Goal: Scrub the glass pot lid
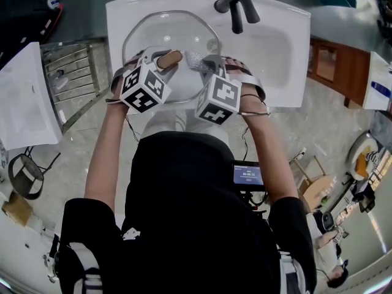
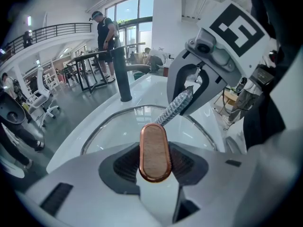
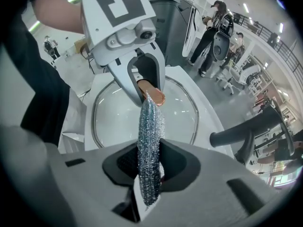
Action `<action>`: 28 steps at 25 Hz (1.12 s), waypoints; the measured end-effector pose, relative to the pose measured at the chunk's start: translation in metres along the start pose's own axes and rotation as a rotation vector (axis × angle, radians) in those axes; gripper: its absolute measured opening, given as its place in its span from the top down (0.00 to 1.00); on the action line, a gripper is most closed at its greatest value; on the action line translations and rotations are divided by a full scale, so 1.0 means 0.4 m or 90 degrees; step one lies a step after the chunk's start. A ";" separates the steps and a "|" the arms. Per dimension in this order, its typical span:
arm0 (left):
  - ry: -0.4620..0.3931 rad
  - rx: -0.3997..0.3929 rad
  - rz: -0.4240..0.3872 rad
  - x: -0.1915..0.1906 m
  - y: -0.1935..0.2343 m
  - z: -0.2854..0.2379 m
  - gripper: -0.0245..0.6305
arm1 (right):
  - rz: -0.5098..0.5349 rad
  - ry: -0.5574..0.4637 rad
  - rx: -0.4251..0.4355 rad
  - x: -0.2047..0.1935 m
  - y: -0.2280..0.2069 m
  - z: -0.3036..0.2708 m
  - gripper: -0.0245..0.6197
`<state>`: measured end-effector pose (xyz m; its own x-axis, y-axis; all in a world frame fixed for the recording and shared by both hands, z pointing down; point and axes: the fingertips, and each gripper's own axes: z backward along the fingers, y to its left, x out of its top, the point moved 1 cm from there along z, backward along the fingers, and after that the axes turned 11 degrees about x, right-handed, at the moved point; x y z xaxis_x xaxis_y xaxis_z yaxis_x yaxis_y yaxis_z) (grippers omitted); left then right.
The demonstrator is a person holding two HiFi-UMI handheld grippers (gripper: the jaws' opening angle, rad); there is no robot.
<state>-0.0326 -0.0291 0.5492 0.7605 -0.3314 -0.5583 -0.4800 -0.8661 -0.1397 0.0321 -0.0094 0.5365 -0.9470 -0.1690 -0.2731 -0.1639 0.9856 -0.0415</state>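
Left gripper view — my left gripper [image 2: 155, 168] clamps the lid handle [image 2: 155, 150] | right gripper view — right gripper [image 3: 150, 176] pinches scrubber [image 3: 150, 136] | head view — glass pot lid [image 1: 165, 32] in sink's [image 1: 275, 48] left half, both grippers pitched steeply down.

Both arms are reaching out front, with the bare left forearm [image 1: 105, 158] and right forearm [image 1: 267, 155] angled in toward each other. The left gripper [image 1: 167, 59] slants down and forward, its jaws clamped on either side of a wooden handle [image 2: 155, 151]. The right gripper [image 1: 204, 62] tips down a lot steeper, pinching a steel scrubber [image 3: 150, 141] that pokes out past its tips. The two gripper tips are pretty much nose to nose, marker cubes [image 1: 144, 88] side by side.
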 end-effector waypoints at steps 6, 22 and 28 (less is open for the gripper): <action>0.001 -0.001 0.000 0.003 0.002 -0.004 0.71 | 0.009 0.002 0.006 -0.007 0.030 -0.002 0.84; 0.004 0.008 -0.005 0.005 0.003 -0.001 0.71 | -0.012 -0.002 0.021 -0.010 0.066 -0.002 0.84; -0.006 0.016 0.001 0.024 0.011 0.026 0.68 | -0.015 -0.005 0.013 -0.006 0.054 0.007 0.84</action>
<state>-0.0321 -0.0322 0.5349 0.7557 -0.3296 -0.5660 -0.4922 -0.8558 -0.1589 0.0318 0.0122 0.5336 -0.9407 -0.1919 -0.2796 -0.1800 0.9813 -0.0678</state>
